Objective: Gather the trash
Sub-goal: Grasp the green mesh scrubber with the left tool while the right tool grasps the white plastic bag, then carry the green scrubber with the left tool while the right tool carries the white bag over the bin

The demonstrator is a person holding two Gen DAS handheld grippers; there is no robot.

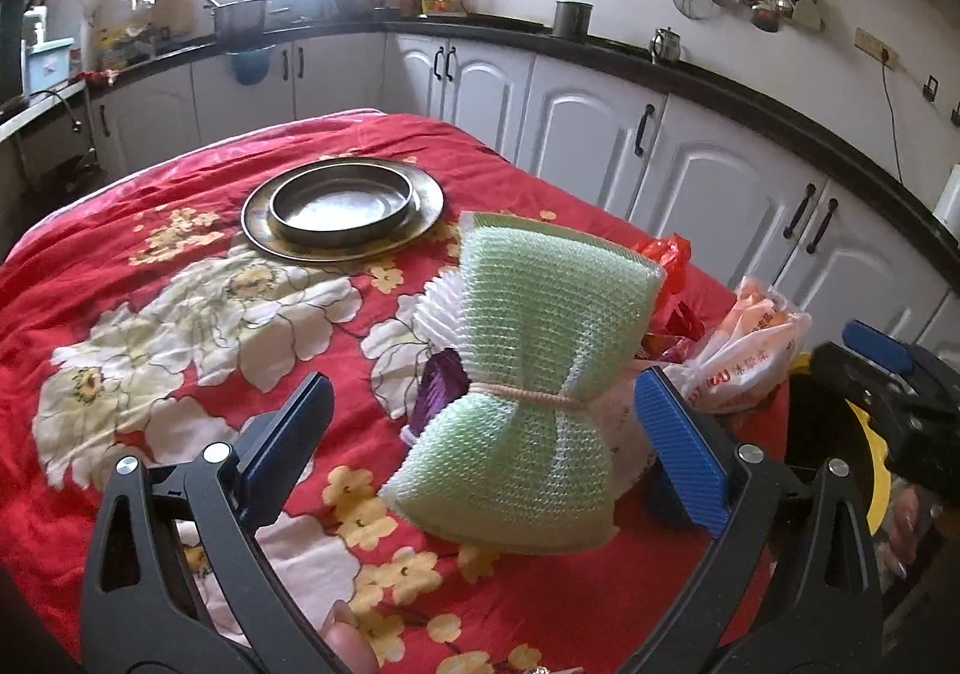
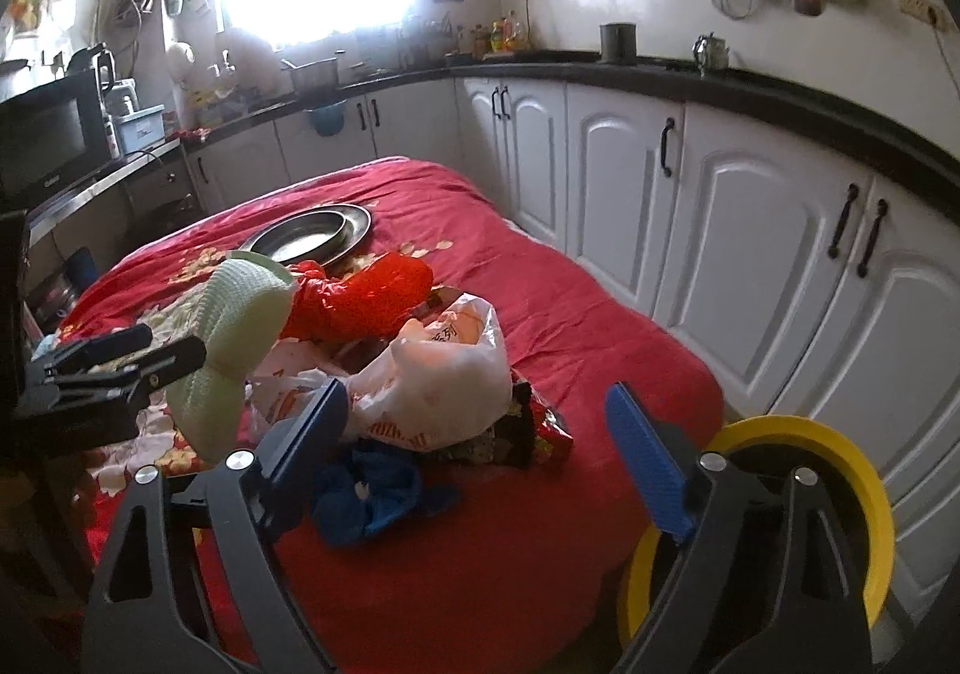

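Bags (image 2: 444,374) right of sponge (image 1: 528,374)

Red floral tablecloth (image 1: 180,266) showing as soft, slightly sheeny fabric. Green sponge (image 1: 528,350) showing a rough knitted mesh. Stacked plates (image 1: 342,206) gleaming as dull, tarnished metal. White bag (image 2: 444,374) and red bag (image 2: 372,296) crinkling as thin glossy plastic. Cabinet doors (image 2: 624,158) shining glossy white.

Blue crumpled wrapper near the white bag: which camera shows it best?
The right wrist view. The blue crumpled wrapper lies unobstructed on the red cloth, just ahead of the open right gripper. In the left wrist view only a dark blue patch shows behind that gripper's right finger, so it is barely recognisable there.
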